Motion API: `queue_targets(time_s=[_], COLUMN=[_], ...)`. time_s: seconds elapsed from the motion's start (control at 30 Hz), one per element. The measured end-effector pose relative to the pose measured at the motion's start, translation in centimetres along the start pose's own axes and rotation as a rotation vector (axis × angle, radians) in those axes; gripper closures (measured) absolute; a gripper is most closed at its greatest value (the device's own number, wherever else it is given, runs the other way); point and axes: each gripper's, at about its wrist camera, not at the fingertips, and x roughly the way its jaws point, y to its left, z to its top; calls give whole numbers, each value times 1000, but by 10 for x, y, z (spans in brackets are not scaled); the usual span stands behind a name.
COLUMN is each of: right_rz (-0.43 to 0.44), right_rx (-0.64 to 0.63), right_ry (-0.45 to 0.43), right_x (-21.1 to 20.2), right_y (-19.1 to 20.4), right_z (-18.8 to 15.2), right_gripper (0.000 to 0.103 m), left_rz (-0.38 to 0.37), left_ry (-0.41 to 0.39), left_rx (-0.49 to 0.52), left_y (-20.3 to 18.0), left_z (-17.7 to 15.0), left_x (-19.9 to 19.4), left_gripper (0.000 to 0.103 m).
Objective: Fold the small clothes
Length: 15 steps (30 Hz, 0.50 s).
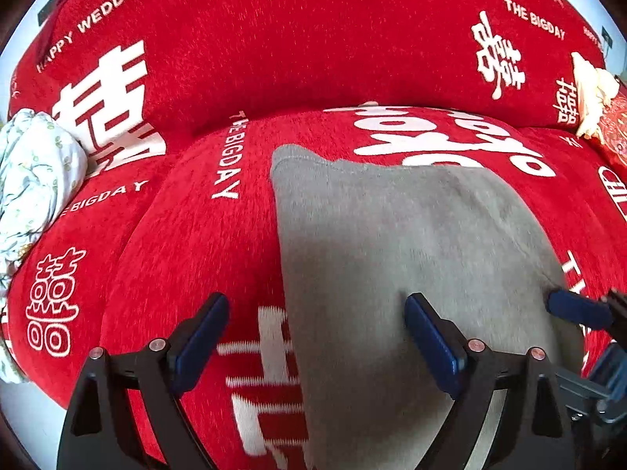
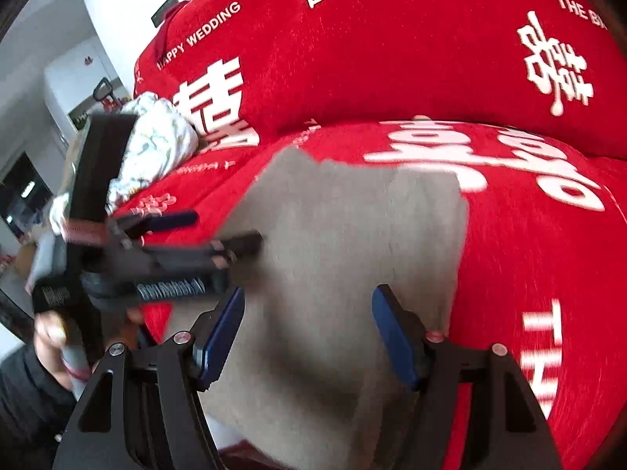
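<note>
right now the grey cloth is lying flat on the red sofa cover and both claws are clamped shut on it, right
Not quite. The grey cloth does lie flat on the red sofa cover, but neither claw is clamped on it. The left claw and the right claw both stand open above the cloth, as each wrist view shows.

Item count, sofa surface

One grey garment (image 1: 411, 258) lay on one red printed sofa cover (image 1: 243, 58). One pale floral bundle (image 1: 35, 172) sat at the left end, one cream item (image 1: 591, 94) at the right. Two grippers were present: left gripper (image 1: 317, 309), right gripper (image 2: 309, 305).
</note>
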Motion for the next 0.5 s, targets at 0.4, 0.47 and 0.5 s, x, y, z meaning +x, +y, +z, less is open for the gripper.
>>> queue_targets(time_s=[0.4, 0.47, 0.5], right_rz=[-124, -176, -197], right_rx=[-49, -50, -53], right_ry=[15, -18, -33], right_x=[-43, -53, -58], right_y=[21, 27, 29], right_z=[-62, -60, -59], right_gripper=[24, 21, 21], left_rz=[29, 13, 16], left_ry=[-174, -187, -193], left_rx=[19, 6, -4], left_y=[-9, -8, -8], left_z=[-37, -38, -39], left_x=[-75, -85, -90], left_gripper=[10, 10, 10])
